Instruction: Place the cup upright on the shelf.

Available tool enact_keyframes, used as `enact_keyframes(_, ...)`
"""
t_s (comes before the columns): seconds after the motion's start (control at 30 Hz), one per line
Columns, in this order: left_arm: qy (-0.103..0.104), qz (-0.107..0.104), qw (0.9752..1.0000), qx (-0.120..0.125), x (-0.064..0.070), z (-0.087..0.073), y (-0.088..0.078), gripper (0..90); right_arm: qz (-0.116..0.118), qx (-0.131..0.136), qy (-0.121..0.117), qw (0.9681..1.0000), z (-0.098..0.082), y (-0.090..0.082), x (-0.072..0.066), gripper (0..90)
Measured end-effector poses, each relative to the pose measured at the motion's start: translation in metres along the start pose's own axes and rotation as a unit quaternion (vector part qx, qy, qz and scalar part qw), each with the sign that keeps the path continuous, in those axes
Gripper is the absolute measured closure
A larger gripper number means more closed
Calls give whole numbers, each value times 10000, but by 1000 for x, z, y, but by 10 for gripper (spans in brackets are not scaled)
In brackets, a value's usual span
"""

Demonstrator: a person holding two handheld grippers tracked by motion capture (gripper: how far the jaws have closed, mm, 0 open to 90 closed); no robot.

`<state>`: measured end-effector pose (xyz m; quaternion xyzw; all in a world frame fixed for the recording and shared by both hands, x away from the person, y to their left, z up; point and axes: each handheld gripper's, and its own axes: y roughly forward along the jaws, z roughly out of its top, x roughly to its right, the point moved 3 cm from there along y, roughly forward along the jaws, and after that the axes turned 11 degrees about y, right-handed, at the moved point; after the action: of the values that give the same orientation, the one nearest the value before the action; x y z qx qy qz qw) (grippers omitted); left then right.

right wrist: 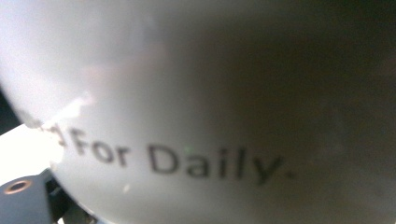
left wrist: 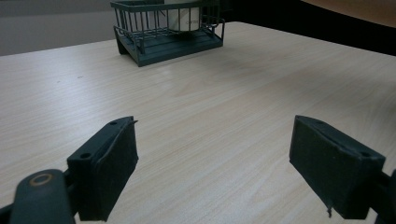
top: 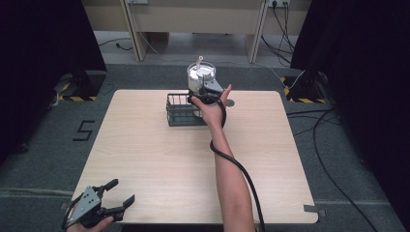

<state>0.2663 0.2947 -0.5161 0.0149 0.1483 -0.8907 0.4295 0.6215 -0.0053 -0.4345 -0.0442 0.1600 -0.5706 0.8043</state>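
We hold the white round cup (top: 200, 77) printed with dark letters above the dark wire basket (top: 180, 112); our right tool (top: 207, 92) sits at its rim, grip unclear. If it slackens, the cup could strike the basket. Left tool (top: 116, 193) spread, idle at the desk's (top: 145, 159) near edge.

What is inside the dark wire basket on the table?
A white cup stands inside the basket, by its far side. The right gripper is at the cup. The cup's bottom is covered by the basket's bars.
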Motion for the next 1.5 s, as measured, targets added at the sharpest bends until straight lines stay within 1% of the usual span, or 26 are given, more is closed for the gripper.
enact_keyframes(0.07, 8, 4, 10000, 0, 0, 0, 0, 146, -10, 7, 39, 10000, 0, -1, 0, 51)
enact_keyframes(0.2, 11, -1, 10000, 2, 0, 0, 0, 146, 1, 12, -10, 10000, -2, -5, 1, 27)
enact_keyframes(0.23, 18, -4, 10000, 0, 0, 0, 0, 145, -8, 23, -55, 10000, -2, -6, 1, 20)
enact_keyframes(0.3, 15, -3, 10000, 4, 0, 0, 0, 146, 29, 24, -37, 10000, -3, -8, 1, 5)
enact_keyframes(0.47, 30, 0, 10000, 1, 0, 0, 0, 146, 56, 20, -23, 10000, -5, -14, 2, 3)
enact_keyframes(0.67, 46, 10, 10000, 14, 0, 1, 0, 145, 59, 1, -73, 10000, -7, -29, 0, 11)
enact_keyframes(0.7, 49, 11, 10000, 19, 0, 1, 0, 146, 56, 15, -108, 9999, -7, -32, 1, 11)
enact_keyframes(0.77, 57, 2, 10000, 8, 0, 1, 0, 146, 105, 9, -84, 9999, -7, -39, 2, 15)
enact_keyframes(0.9, 74, -2, 10000, 5, 1, 1, 0, 146, 119, -17, -123, 9999, -8, -52, 4, 23)
enact_keyframes(0.93, 74, -2, 10000, 5, 1, 1, 0, 146, 119, -17, -123, 9999, -8, -52, 4, 23)
enact_keyframes(1.0, 68, 7, 10000, 6, 1, 1, 1, 146, 153, -29, -149, 9998, -8, -60, 6, 26)
enact_keyframes(1.03, 84, 12, 10000, -8, 1, 1, 0, 146, 162, -26, -183, 9997, -7, -66, 8, 28)
enact_keyframes(1.13, 87, 16, 10000, -20, 1, 1, 1, 146, 206, -25, -118, 9997, -6, -74, 11, 32)
enact_keyframes(1.27, 82, 15, 10000, -28, 1, 1, 1, 145, 210, -62, -30, 9998, -8, -86, 15, 58)
enact_keyframes(1.5, 96, 25, 9999, -40, 1, 0, 1, 146, 240, -63, 66, 9997, -16, -107, 24, 84)
